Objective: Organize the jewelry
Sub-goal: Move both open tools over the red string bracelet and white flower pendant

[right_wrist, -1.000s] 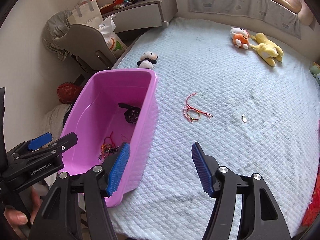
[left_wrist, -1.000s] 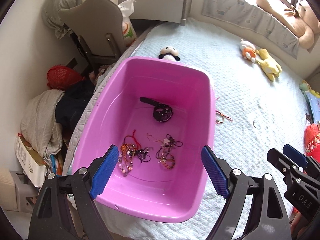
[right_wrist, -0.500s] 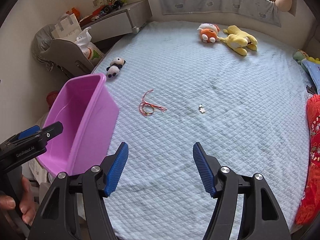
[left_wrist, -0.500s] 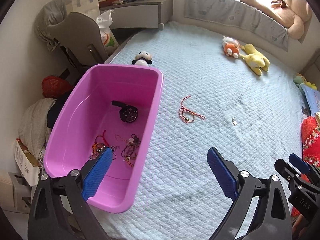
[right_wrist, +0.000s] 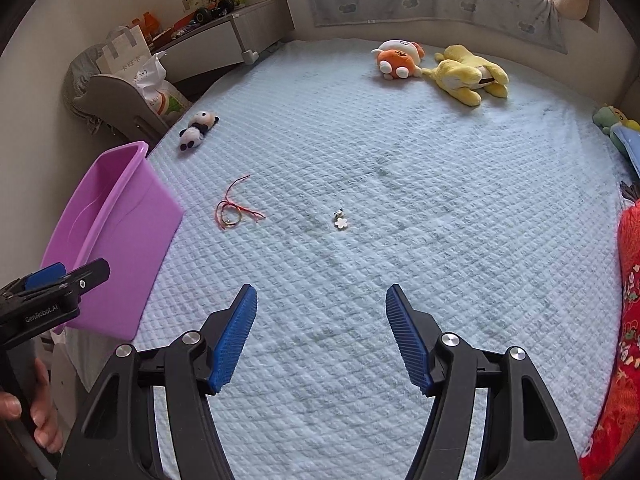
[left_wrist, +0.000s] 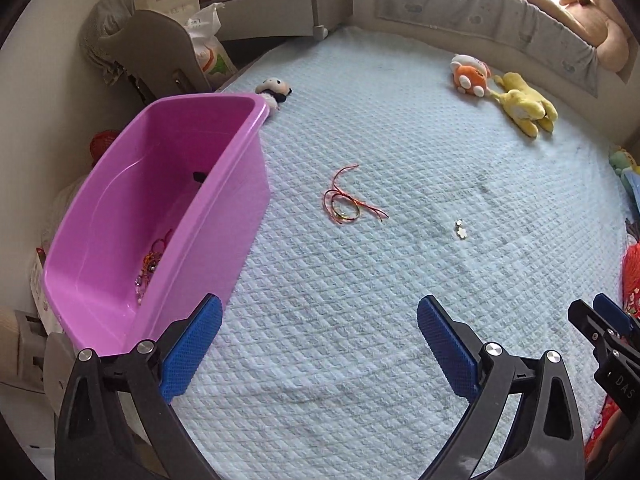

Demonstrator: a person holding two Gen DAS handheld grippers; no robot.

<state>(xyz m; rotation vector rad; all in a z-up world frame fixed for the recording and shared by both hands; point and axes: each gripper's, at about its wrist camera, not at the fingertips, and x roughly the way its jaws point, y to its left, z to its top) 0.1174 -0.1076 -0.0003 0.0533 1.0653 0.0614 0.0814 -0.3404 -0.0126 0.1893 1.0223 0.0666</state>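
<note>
A red string bracelet lies on the light blue bed cover, right of the purple tub; it also shows in the right wrist view. A small white flower charm lies further right, and shows in the right wrist view. Several beaded pieces lie inside the tub. My left gripper is open and empty above the bed, near the tub's corner. My right gripper is open and empty, short of the charm. The tub stands at the left in the right wrist view.
A panda toy lies behind the tub. An orange plush and a yellow plush lie at the far side. A red cloth is at the right edge. A chair and desk stand left of the bed.
Both grippers have swung right, away from the tub and toward the bed's middle. The bracelet and charm now sit nearer the centre of both views. Both stay open.
</note>
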